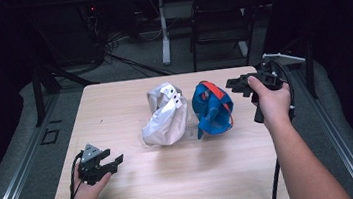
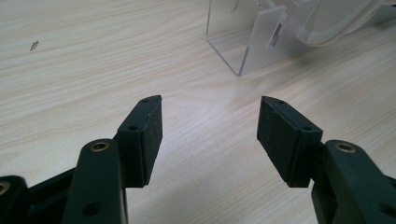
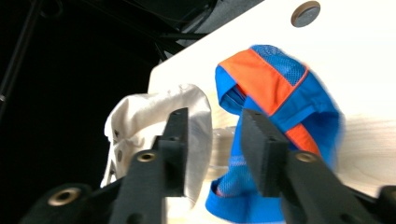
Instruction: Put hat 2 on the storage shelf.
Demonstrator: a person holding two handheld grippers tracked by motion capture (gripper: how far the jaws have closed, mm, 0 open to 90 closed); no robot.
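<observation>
Overhead, the high view shows a pale wood-grain bench [image 1: 139, 184] on grey carpet, with a dark chair [image 1: 218, 19] and loose cables in the dim room behind. Two soft fabric caps sit mid-bench side by side: a white cap [image 1: 165, 115], crumpled and rounded, and a blue cap [image 1: 212, 108] with orange panels. The right gripper [image 1: 235, 83] is raised just beside the blue cap, not touching it; the left gripper [image 1: 113, 163] is low near the bench's front left, well apart from both caps.

From the left gripper view, the jaws stand wide apart over bare wood, empty, with a clear acrylic stand [image 2: 252, 39] ahead, cut off by the top edge.

From the right gripper view, the ribbed jaws are parted with nothing between them; beyond them the blue cap's mesh looks blurred, so its brim is hard to make out.
</observation>
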